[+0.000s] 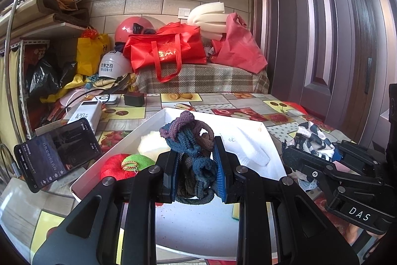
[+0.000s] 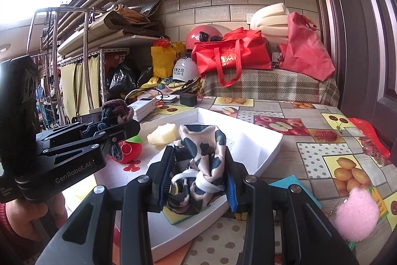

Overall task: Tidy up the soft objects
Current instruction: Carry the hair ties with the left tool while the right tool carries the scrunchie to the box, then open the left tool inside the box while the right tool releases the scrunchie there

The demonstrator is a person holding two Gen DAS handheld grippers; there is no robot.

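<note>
My left gripper (image 1: 197,153) is shut on a bundle of dark knitted hair ties (image 1: 192,140) in purple, blue and brown, held above the white tray (image 1: 250,126). My right gripper (image 2: 199,154) is shut on a cow-print cloth (image 2: 203,153), beige with dark spots, held over the tray's near right part (image 2: 270,140). In the tray lie a red and green plush strawberry (image 1: 116,165) with a gold ring, a pale sponge piece (image 2: 162,133) and a folded white towel (image 1: 253,148). Each gripper shows in the other's view: the left (image 2: 119,127) and the right (image 1: 312,148).
A pink fluffy pompom (image 2: 357,212) lies on the fruit-print tablecloth (image 2: 310,148) at the right. A phone (image 1: 59,150) stands left of the tray, with a white power bank (image 1: 86,113) and black charger (image 1: 134,98) behind. Red bags (image 1: 168,46) and helmets are piled at the back.
</note>
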